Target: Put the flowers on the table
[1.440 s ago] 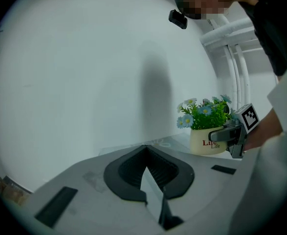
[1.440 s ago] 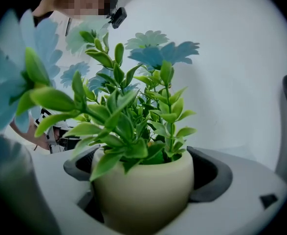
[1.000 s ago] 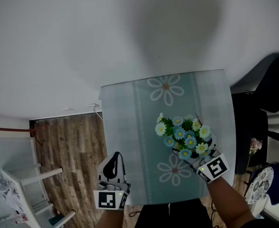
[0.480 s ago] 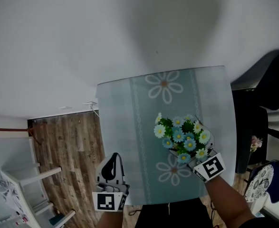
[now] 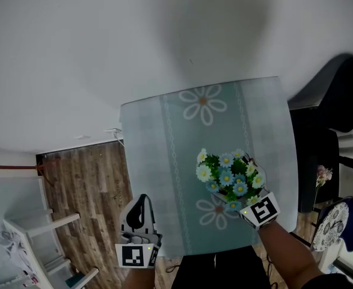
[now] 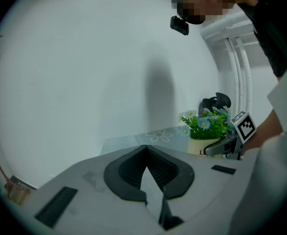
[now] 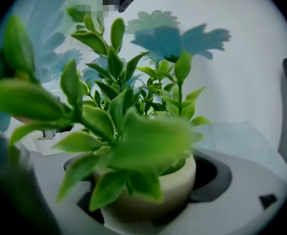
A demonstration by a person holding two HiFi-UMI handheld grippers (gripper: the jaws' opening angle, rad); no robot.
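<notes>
A cream pot of blue and white daisies with green leaves (image 5: 229,174) is held over the front right part of the table (image 5: 164,161), which has a teal daisy-print cloth. My right gripper (image 5: 235,194) is shut on the pot (image 7: 153,190), and its dark fingers (image 7: 216,176) hug the pot's sides. Whether the pot's base touches the cloth is hidden. My left gripper (image 5: 141,202) hangs shut and holds nothing, off the table's front left corner. From the left gripper view (image 6: 150,180), the pot (image 6: 201,146) and the right gripper (image 6: 222,148) show at the right.
A black chair (image 5: 338,101) stands right of the table. Wood floor (image 5: 86,179) lies to the left, with a white rack (image 5: 38,233) at the lower left. A blue-and-white patterned seat (image 5: 332,233) and a pink flower sprig (image 5: 323,176) are at the lower right. A white wall (image 5: 164,35) rises behind the table.
The view has shifted a little, so the table sits higher in frame. The pot stays in my right gripper and has come slightly toward the table's near edge. The left gripper has barely moved.
</notes>
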